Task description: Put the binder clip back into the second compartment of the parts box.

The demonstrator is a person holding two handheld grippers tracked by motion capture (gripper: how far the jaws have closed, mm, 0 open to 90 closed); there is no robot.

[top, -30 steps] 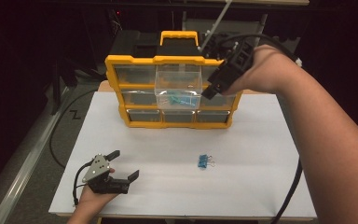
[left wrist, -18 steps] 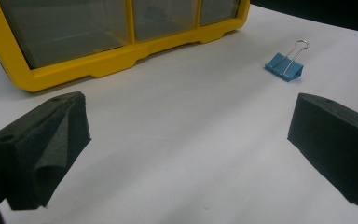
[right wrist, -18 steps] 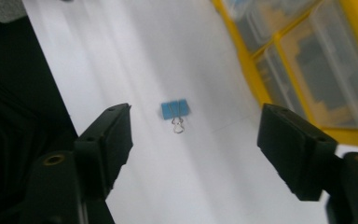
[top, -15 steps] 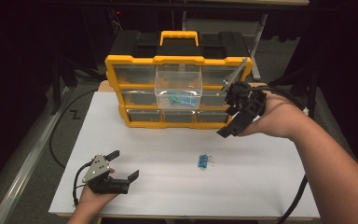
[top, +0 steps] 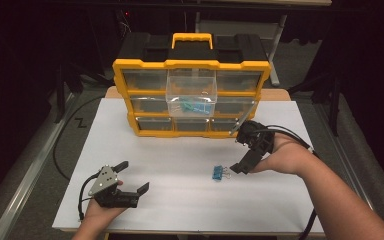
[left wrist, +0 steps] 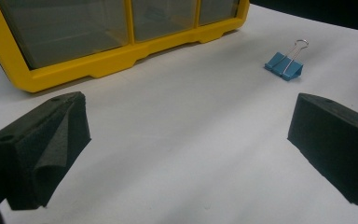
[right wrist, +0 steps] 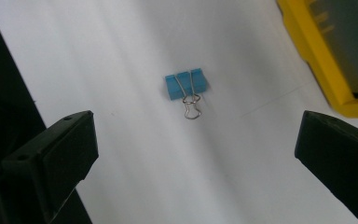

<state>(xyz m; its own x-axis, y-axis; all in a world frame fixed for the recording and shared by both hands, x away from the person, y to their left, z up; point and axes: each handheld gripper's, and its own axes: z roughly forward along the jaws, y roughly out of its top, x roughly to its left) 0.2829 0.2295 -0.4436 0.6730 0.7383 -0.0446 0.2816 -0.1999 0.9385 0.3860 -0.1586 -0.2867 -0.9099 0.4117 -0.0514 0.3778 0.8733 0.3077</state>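
The right gripper (top: 246,152) has its jaws spread wide with nothing between them; they have just been opening as the hand nears the blue binder clip (top: 220,173). In the high view the clip lies just beside that gripper, at about eight o'clock from its tips, flat on the white table (top: 180,150). In the right gripper view the clip (right wrist: 187,86) sits ahead at twelve o'clock, roughly centred between the two black jaws, its wire handles pointing back toward the camera at six o'clock, so its long axis runs along the line of approach. The left gripper (top: 128,181) rests well apart at the table's near left edge, jaws also wide and empty; the clip (left wrist: 285,65) lies at its one o'clock. The right hand is clearly nearer. The yellow drawer organizer (top: 190,100) stands behind, one clear drawer (top: 191,92) pulled out. Bare table lies between gripper and clip.
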